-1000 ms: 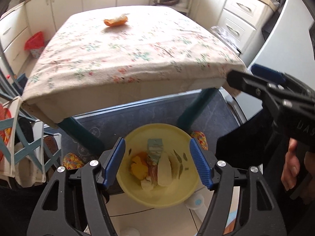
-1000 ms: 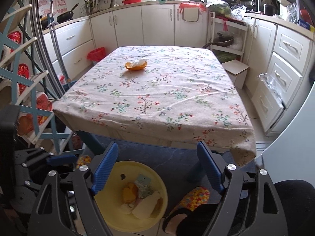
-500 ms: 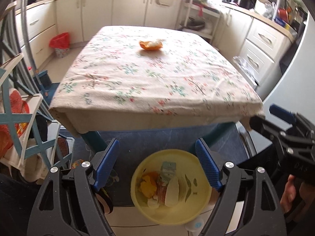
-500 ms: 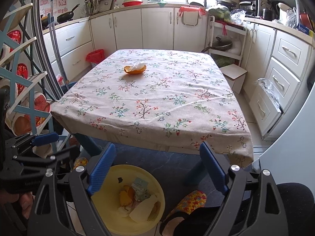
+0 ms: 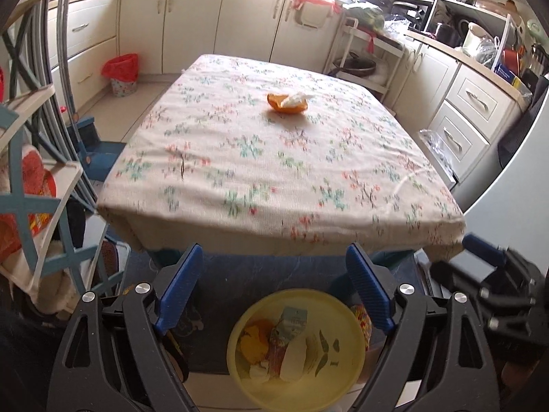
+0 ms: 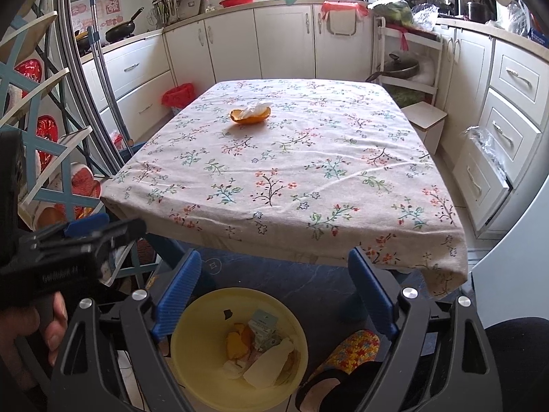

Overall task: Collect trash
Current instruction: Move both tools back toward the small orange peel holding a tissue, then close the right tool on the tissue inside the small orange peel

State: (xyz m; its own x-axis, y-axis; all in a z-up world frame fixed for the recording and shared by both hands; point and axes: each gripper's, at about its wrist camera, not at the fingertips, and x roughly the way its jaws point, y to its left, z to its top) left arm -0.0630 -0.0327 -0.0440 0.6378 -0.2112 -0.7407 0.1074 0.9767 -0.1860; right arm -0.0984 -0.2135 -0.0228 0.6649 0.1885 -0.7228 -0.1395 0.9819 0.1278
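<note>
An orange peel holding a crumpled white tissue (image 5: 287, 103) (image 6: 250, 114) lies on the far half of the floral-clothed table (image 5: 274, 178). On the floor in front of the table stands a yellow bin (image 5: 343, 370) (image 6: 199, 353) with peel, a small carton (image 6: 262, 324) and white scraps inside. My left gripper (image 5: 274, 257) hangs above the bin, jaws opening, nothing between them. My right gripper (image 6: 274, 257) is beside it, open and empty, over the same bin. Each gripper's fingers (image 5: 480, 245) (image 6: 85, 223) show at the edge of the other's view.
A blue and white folding rack (image 5: 34, 206) crowds the left side. A red-lined waste basket (image 5: 121, 72) stands by the far cabinets. A small white stool (image 6: 425, 120) and drawer units (image 6: 507, 130) line the right. A foot in a patterned slipper (image 6: 350, 346) rests beside the yellow bin.
The left gripper has lifted and tilted up, so the yellow bin slid down its view and more tabletop shows; its jaws have spread wider. The right gripper has hardly moved.
</note>
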